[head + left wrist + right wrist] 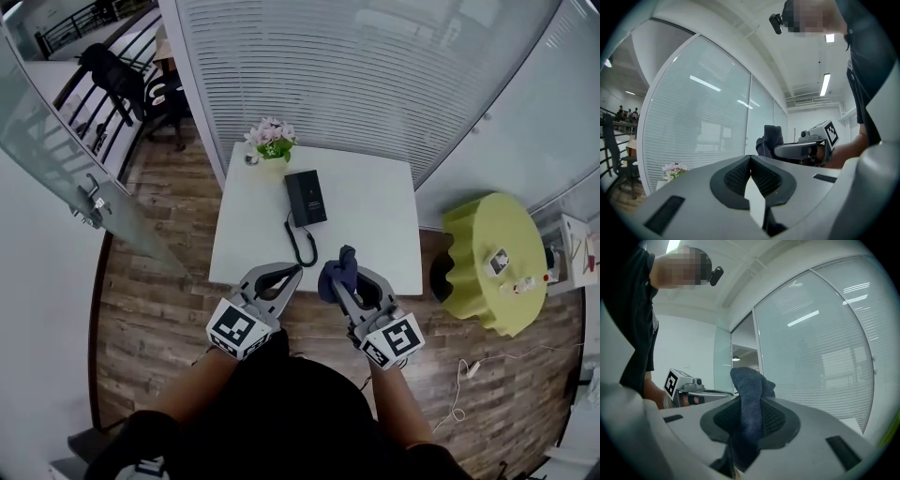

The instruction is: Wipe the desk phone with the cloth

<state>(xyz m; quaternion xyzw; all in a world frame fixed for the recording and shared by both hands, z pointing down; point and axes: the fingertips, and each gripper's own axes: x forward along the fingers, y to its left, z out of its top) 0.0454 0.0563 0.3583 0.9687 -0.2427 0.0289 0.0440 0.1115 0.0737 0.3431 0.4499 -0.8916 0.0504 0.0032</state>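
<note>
White table (375, 211) stands on a wood floor (159, 309) beside a glass wall with blinds (356, 75). A black desk phone (306, 196) lies on it, its curly cord (302, 246) trailing toward the near edge, with flowers (270, 139) at the far edge. Above the near edge, the left gripper (293, 270) has its jaws closed on nothing, and the right gripper (347, 279) pinches a dark blue cloth (336, 272), apart from the phone

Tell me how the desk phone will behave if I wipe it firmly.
The desk phone looks like a light plastic slab lying flat on the smooth white table, so it will probably slide rather than tip. Its coiled cord loops toward the near edge and may drag or snag.
</note>
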